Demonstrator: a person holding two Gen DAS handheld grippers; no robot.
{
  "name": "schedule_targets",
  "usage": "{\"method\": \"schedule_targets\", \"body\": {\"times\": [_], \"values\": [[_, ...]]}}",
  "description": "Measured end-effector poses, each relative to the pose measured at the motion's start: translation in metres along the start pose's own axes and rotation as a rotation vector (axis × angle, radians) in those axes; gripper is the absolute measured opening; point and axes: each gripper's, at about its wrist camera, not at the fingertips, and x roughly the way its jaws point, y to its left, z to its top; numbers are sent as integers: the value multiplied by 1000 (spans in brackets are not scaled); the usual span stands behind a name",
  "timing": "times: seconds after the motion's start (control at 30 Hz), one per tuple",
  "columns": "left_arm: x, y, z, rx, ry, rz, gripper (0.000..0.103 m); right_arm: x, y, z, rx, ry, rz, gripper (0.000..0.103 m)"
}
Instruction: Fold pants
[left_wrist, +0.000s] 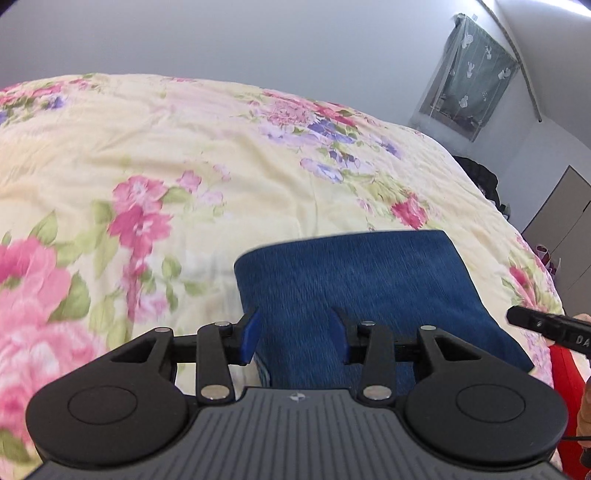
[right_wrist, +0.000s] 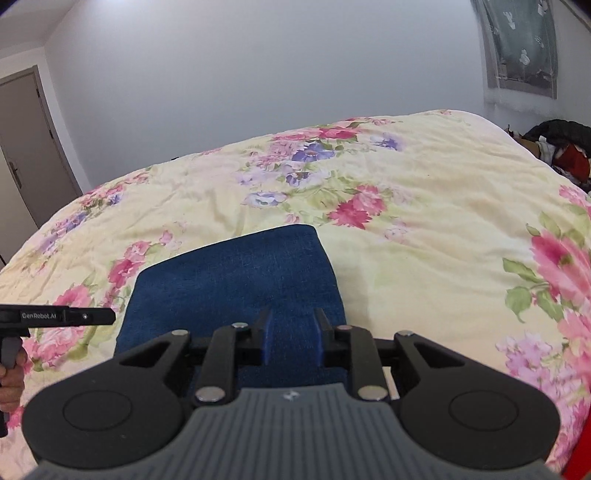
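A cream quilt printed with pink and purple flowers (left_wrist: 184, 155) covers a bed and fills both wrist views. On its near part lies a compact rectangle of dark blue denim pants (left_wrist: 354, 280), already folded into a thick, flat packet.

The left gripper (left_wrist: 293, 338) hovers over the packet's near left edge, its blue-padded tongs spread wide, with denim showing between them but nothing gripped. Further right, the right gripper (right_wrist: 293, 338) sits over the near right edge; its tongs stand closer together yet parted, with cloth visible between them, and I judge them open too.

The folding looks nearly or fully done, at the release stage. The next move likely calls for lifting both tools clear without dragging the layers.

The packet's long axis appears to run away from the cameras, its far end pointing toward the grey wall (right_wrist: 258, 74).
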Motion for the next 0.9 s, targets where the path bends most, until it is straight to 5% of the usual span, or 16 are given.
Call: {"method": "schedule_targets", "body": {"times": [0.17, 0.27, 0.47, 0.7, 0.8, 0.9], "values": [[40, 5, 16, 32, 3, 20, 44, 44, -11, -5, 36, 65, -45, 12], [65, 7, 20, 67, 25, 46, 44, 61, -29, -15, 95, 112, -45, 0], [93, 13, 19, 55, 57, 50, 47, 77, -31, -26, 73, 126, -71, 0], [51, -4, 14, 74, 27, 56, 43, 49, -28, -24, 77, 85, -62, 0], [19, -23, -3, 97, 21, 15, 43, 20, -13, -28, -7, 34, -86, 21], [-7, -42, -24, 108, 24, -16, 43, -3, -1, -34, -57, 5, -86, 21]]}}
